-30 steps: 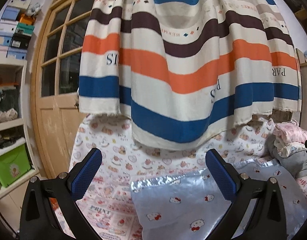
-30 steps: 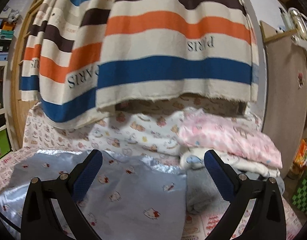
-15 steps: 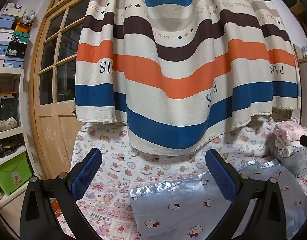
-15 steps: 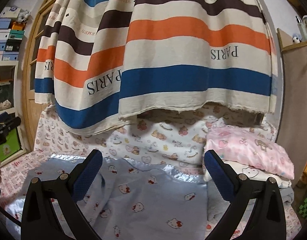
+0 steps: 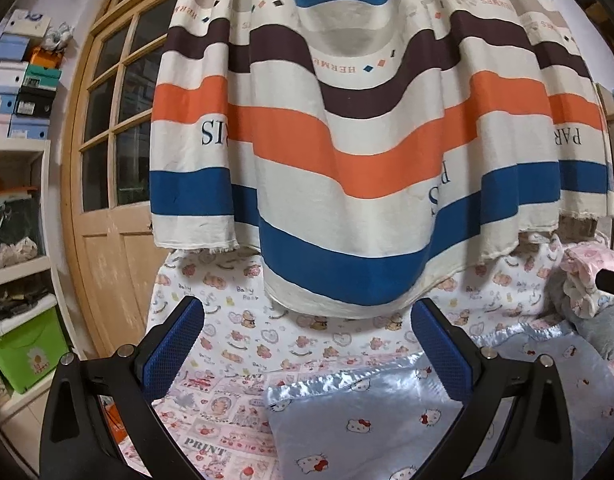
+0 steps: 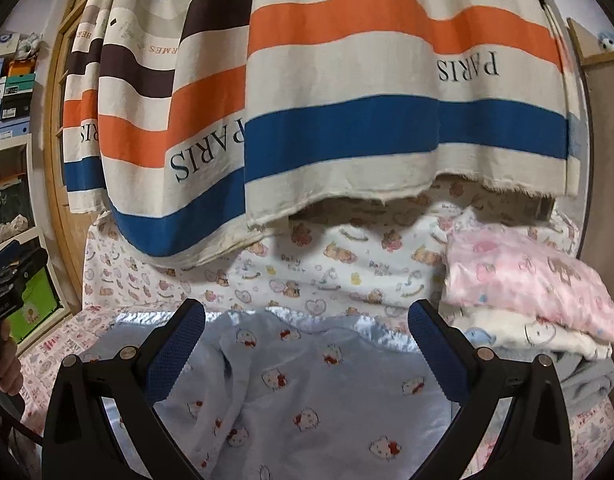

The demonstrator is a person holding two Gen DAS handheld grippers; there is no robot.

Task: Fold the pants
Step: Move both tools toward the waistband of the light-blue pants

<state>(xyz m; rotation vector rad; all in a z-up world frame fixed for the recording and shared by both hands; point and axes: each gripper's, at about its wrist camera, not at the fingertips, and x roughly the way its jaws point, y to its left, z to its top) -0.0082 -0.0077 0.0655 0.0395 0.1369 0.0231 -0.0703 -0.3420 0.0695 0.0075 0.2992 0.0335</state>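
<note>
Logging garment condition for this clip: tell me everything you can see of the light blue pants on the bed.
The pants are pale blue, satiny-looking cloth printed with small white cartoon cats with red bows. They lie spread, slightly wrinkled, on the patterned bedsheet, a shiny edge along the far side. Neither the left gripper nor the right gripper holds them; both are open.

Pale blue cat-print pants (image 6: 307,392); orange, blue, brown striped curtain (image 5: 347,152).
</note>
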